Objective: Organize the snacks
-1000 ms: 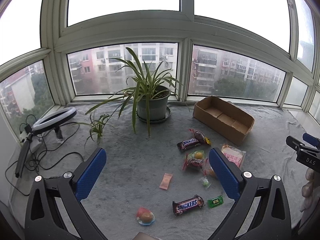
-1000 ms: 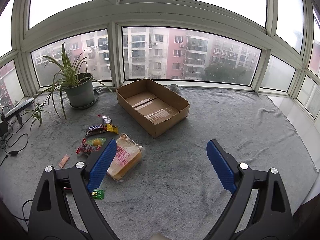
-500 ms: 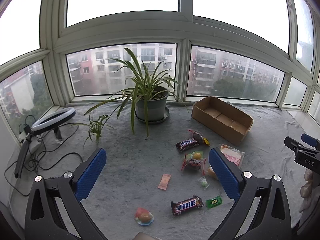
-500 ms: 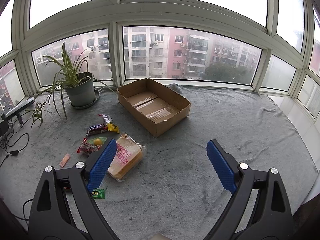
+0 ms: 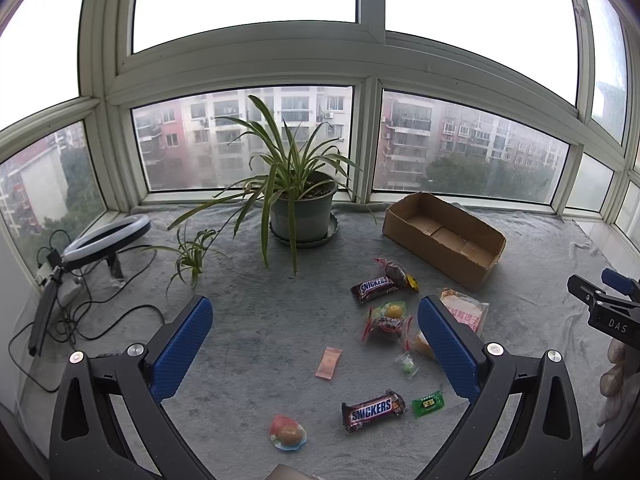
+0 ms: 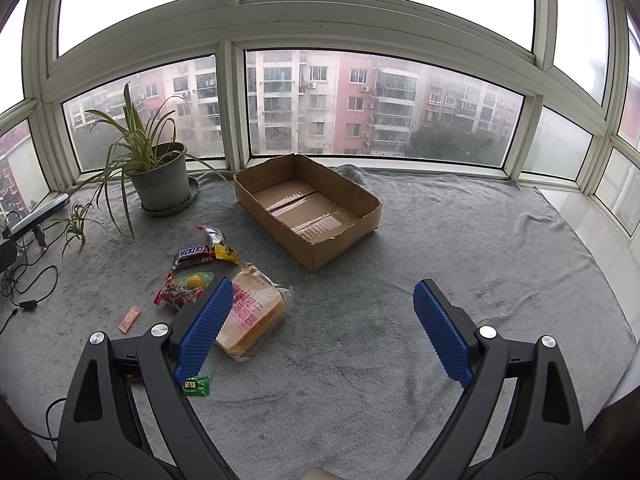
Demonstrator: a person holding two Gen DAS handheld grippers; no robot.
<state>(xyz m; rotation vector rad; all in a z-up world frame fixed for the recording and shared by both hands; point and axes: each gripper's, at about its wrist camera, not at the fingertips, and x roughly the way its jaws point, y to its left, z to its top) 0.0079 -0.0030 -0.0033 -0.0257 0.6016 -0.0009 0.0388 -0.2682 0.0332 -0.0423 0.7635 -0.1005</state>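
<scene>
Several snacks lie on the grey blanket: two Snickers bars, a bagged bread loaf, a red-and-green packet, a pink sachet, a green sachet and a round jelly. An empty cardboard box stands behind them. My left gripper is open above the snacks. My right gripper is open, with its left finger just in front of the bread; it also shows in the left wrist view.
A potted spider plant stands at the back by the window. A ring light and cables lie at the left. The blanket ends at white sill on the right.
Both views have shifted only slightly; the left gripper has drawn back or risen a little, so the snacks sit a bit higher in its view. Both grippers stay open.
</scene>
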